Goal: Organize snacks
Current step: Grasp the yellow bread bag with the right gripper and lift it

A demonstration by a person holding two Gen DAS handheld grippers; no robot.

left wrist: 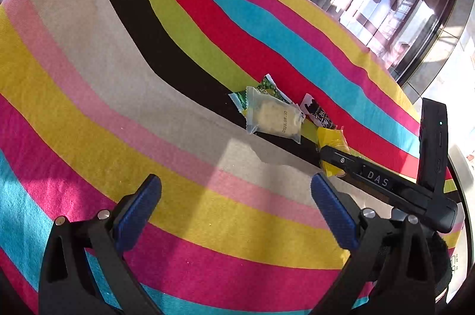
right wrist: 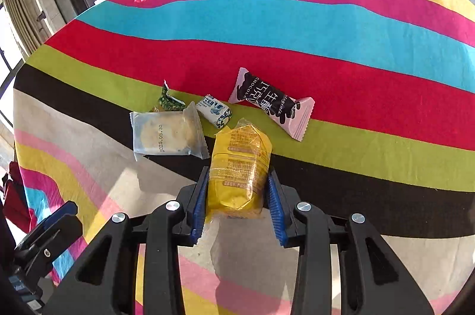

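Right tool (right wrist: pixel 236 193) clamped on yellow snack pack (right wrist: pixel 239 166), held low over the striped tabletop (right wrist: pixel 326 18) beside the snack cluster; long axis runs along the fingers, pointing away. Left tool (left wrist: pixel 234 211) apart, empty. Likely mid-carry; next needs placing beside clear cracker pack (right wrist: pixel 166 134), pink chocolate bar (right wrist: pixel 271 103).

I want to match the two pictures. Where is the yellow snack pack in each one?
Left wrist view: the yellow snack pack is at the right, behind the right gripper's black finger.
Right wrist view: the yellow snack pack is at centre, between the right gripper pads.
Shared landmark: the clear cookie packet, lying just beside it in both views.
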